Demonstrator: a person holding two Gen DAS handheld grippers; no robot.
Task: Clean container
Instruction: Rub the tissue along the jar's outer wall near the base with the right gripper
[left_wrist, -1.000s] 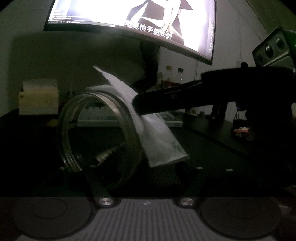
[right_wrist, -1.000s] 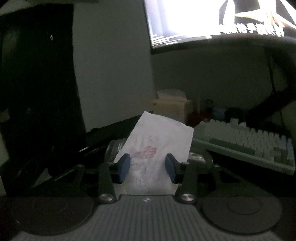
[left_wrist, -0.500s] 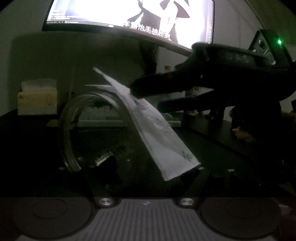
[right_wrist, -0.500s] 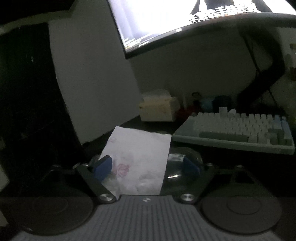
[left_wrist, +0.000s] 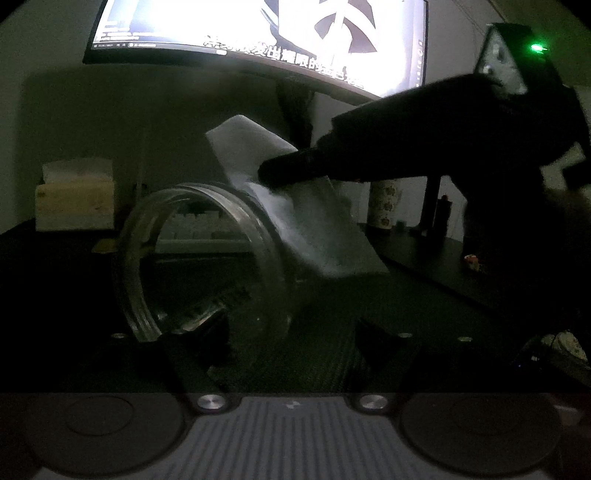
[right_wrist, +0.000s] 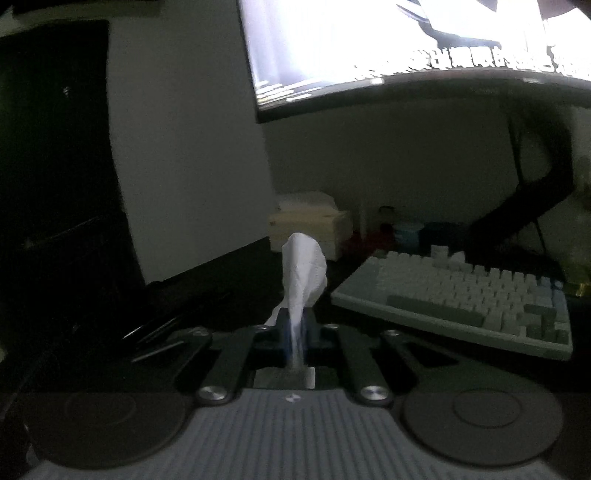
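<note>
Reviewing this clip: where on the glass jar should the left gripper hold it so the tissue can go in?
Grip the glass jar across its body, behind the threaded neck, from the closed end. It lies sideways with its mouth facing left, so that keeps the opening free for the tissue pinched in the right gripper.

Container (left_wrist: 199, 258): clear glass, glossy, ridged threaded rim. Tissue (right_wrist: 303, 273): thin white paper, matt, crumpled. Desk (left_wrist: 424, 266): dark, matt. Right tongs (right_wrist: 295, 332): black matt arms, shiny metal rivets, blue pads. Keyboard (right_wrist: 461, 291): matt plastic keys. Box (left_wrist: 74, 203): pale wood.
</note>
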